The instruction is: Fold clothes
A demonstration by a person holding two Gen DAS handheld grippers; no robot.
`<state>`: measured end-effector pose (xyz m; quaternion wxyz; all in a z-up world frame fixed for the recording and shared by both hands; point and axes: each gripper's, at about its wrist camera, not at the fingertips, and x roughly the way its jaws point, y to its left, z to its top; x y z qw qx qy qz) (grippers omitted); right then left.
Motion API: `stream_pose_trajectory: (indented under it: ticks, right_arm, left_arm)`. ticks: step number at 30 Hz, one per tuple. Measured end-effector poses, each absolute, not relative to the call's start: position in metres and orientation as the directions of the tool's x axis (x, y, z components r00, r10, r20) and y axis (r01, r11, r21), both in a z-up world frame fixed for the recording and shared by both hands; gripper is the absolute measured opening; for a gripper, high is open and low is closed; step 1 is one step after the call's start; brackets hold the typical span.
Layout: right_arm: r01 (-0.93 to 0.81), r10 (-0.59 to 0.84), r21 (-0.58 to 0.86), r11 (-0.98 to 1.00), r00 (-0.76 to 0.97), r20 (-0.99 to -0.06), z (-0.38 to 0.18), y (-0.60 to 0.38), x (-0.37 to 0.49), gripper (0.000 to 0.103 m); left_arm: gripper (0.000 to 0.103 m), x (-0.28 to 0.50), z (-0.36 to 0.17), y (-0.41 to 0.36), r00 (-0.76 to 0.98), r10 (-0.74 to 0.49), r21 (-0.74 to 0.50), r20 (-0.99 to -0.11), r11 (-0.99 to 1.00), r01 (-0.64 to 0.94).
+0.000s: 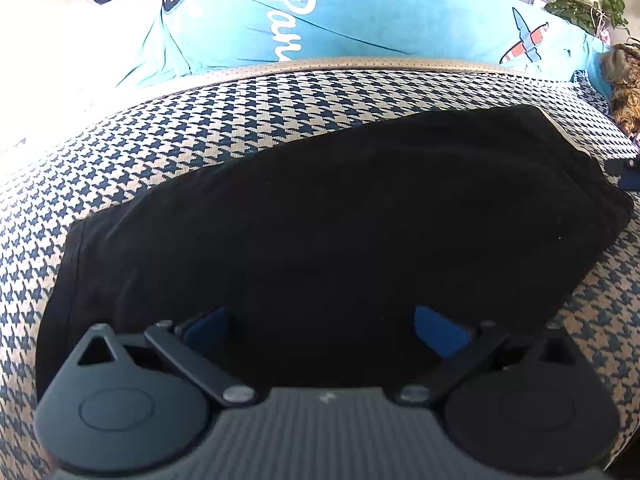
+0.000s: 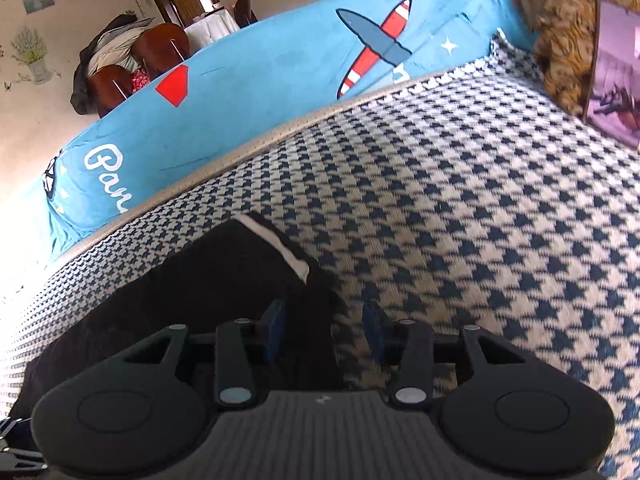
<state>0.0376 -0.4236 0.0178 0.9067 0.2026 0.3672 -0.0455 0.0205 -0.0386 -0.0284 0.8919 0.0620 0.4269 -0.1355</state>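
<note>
Both grippers' fingers [image 1: 440,332] [image 2: 374,330] gape, seemingly clear of the black garment [image 1: 320,208].

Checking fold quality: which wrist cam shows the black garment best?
Left wrist: the black garment lies nearly whole across the frame, edges visible on the houndstooth cover. The right wrist view catches only one end with a white label, partly behind the gripper.

Matt black cloth garment [image 1: 320,208] on coarse woven houndstooth cover [image 1: 200,128].

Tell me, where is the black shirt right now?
The black shirt lies folded on the checked cushion, in front of the blue pillow; in the right wrist view it fills the lower left.
</note>
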Motion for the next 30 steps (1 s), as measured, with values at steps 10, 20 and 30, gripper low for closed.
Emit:
stream_pose_trajectory:
  ticks: [10, 20, 30]
  right_arm:
    - [0.133, 0.071, 0.241, 0.961, 0.726, -0.684, 0.002, -0.394, 0.053, 0.052]
    - [0.110, 0.061, 0.219, 0.969, 0.756, -0.652, -0.005, -0.390, 0.065, 0.022]
    - [0.040, -0.002, 0.051, 0.998, 0.809, -0.588, 0.020, -0.350, 0.054, 0.015]
  left_arm:
    - [0.103, 0.018, -0.027, -0.036, 0.608, -0.188, -0.004, -0.772, 0.957, 0.290]
    - [0.103, 0.022, -0.029, -0.040, 0.606, -0.188, -0.003, -0.773, 0.956, 0.294]
    - [0.103, 0.022, -0.028, -0.040, 0.607, -0.188, -0.001, -0.772, 0.956, 0.295]
